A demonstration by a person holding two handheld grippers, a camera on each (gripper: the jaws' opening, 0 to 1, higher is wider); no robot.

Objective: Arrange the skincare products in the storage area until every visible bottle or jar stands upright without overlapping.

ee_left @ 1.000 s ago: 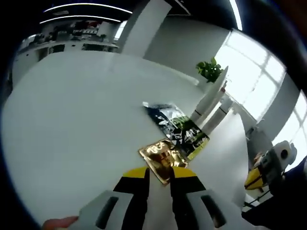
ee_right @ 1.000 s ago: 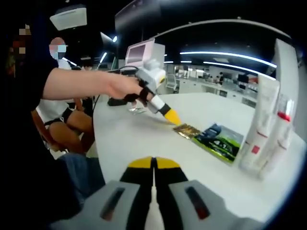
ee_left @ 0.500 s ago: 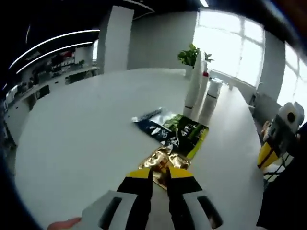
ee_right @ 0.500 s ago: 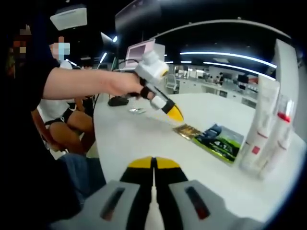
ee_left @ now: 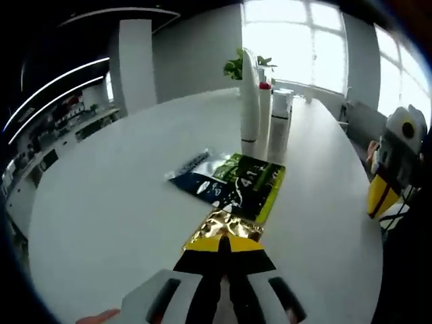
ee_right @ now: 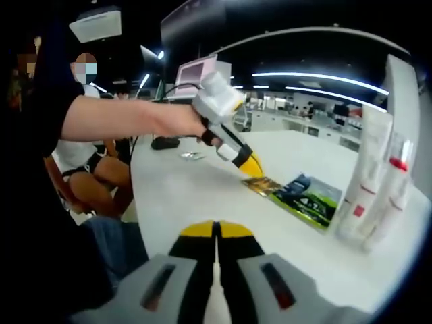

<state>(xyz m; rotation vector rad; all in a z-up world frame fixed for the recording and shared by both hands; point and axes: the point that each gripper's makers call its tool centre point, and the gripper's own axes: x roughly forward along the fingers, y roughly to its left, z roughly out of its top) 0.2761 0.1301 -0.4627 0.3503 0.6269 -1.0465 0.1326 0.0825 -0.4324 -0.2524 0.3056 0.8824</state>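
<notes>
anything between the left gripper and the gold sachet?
Nothing visible. The left gripper has its jaws together right at the gold sachet's near edge, on the table. The green sachet lies beyond it, and the tubes stand further back.

A potted plant point(ee_left: 236, 65) stands beyond the white table point(ee_left: 108, 196).
</notes>
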